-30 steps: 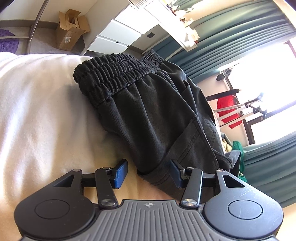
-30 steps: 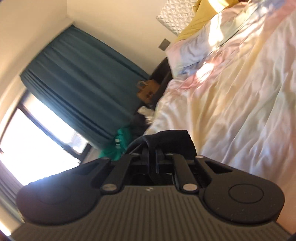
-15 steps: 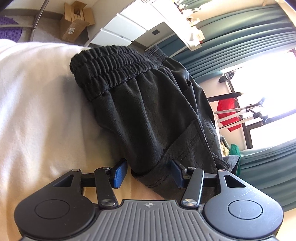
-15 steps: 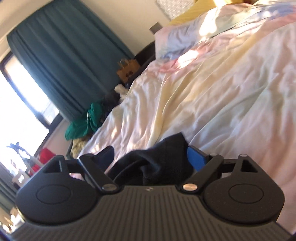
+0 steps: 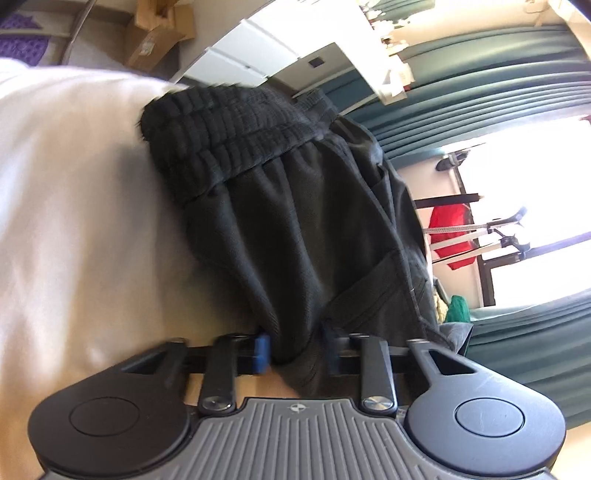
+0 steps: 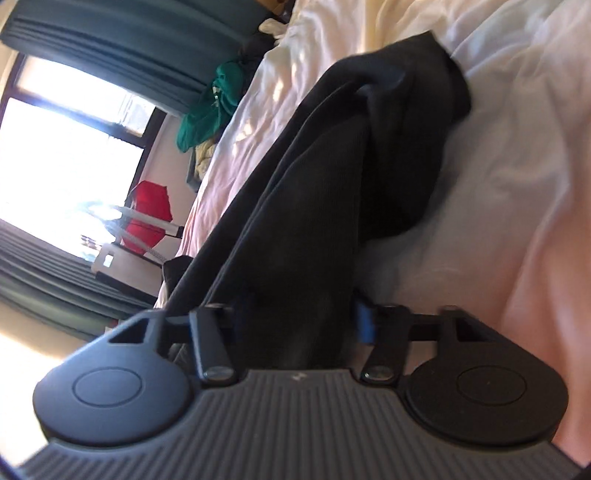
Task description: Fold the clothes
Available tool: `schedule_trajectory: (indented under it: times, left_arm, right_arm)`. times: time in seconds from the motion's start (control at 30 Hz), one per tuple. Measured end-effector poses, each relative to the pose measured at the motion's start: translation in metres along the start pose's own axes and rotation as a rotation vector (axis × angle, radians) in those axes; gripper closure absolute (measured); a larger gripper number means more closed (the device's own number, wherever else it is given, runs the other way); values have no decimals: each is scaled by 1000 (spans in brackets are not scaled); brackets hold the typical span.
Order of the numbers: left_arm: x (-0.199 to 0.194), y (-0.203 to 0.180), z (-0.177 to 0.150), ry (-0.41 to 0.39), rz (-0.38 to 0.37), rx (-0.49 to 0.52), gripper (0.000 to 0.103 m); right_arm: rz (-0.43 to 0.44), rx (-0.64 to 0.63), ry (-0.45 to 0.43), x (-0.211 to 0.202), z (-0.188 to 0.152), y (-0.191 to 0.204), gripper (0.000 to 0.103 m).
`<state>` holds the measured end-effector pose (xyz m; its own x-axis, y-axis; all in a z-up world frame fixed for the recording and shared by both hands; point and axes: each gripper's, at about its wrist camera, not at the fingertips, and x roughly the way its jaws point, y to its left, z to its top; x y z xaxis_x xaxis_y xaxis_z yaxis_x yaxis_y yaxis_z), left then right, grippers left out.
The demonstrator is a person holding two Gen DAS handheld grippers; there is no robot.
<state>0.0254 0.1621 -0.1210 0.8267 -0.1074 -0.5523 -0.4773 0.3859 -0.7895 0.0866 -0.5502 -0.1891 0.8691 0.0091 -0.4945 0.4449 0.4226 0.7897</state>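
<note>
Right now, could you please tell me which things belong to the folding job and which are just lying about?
Job: black elastic-waist shorts, left gripper, right gripper, white bedsheet.
Lying about: brown cardboard box, green cloth heap, red garment.

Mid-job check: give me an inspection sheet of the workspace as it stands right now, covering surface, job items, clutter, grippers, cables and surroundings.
Surface: rumpled white bed sheet, pale and wrinkled.
Job's things: black fabric shorts with ribbed elastic waistband, lying on the sheet, bunched and only partly folded.
Clutter: nothing seen on the bed apart from the shorts.
Grippers: left gripper open, blue-padded jaws straddling the shorts' hem; right gripper open, dark fabric between its jaws.
Cables: nothing seen.
Surroundings: teal curtains by a bright window, red cloth on a drying rack, green garment pile, brown cardboard box, white drawer unit.
</note>
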Motion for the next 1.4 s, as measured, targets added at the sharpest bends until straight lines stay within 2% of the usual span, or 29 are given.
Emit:
schedule_trajectory:
  times: [0.07,0.2,0.37,0.43,0.47,0.57,0.7,0.73,0.83,0.87,1.0,1.03,1.07,1.1,1.17,1.2,1.3,1.4]
  left_arm:
    - [-3,-10,3,-22,-6,49,91]
    - [-31,-35,13,-123,-105,126,95]
    - [-64,-52,42,-232,-279,125,97]
    - [-65,-51,54,-226,-321,88,96]
    - [-62,-50,59,-224,-315,81,96]
    - [-43,-44,65,-198,-242,56,96]
    - [-16,-24,67,-108,-134,13,95]
    - [-13,-22,65,-108,-115,17,95]
    - [-9,-19,63,-126,-77,38,95]
    - [-8,-20,64,-129,-73,45,95]
    - [-13,-19,62,-131,-73,42,95]
    - [-16,-18,59,-131,-73,37,95]
    - [-21,-17,56,-130,-74,34,94]
    - [-25,-16,53,-128,-75,32,94]
    - [-34,-15,46,-127,-76,31,92]
    - [-39,-16,41,-128,-75,34,91]
    - [-49,-17,29,-133,-64,57,90]
    - [-58,-17,17,-143,-50,80,87]
  right_arm:
    - [1,-32,35,12,-7,7,92]
    - [85,-33,-140,-17,-8,32,95]
    - [151,-215,-400,-58,-8,89,95]
    - [177,-288,-504,-74,-8,113,96]
    - [182,-323,-540,-76,-7,123,96]
    - [83,-353,-496,-39,1,125,95]
    - [-117,-267,-302,24,6,75,93]
    - [-121,-202,-261,31,6,60,92]
    - [-25,53,-198,36,11,20,88]
    - [5,94,-181,34,10,16,88]
    - [43,55,-156,12,12,17,87]
    - [49,63,-152,4,14,15,83]
    - [56,88,-149,-6,16,10,71]
    - [66,118,-152,-16,17,5,63]
    - [89,215,-185,-36,18,-9,30]
    - [95,280,-206,-46,18,-18,26]
    - [96,446,-207,-60,10,-42,25]
    - [92,550,-134,-60,-1,-59,25]
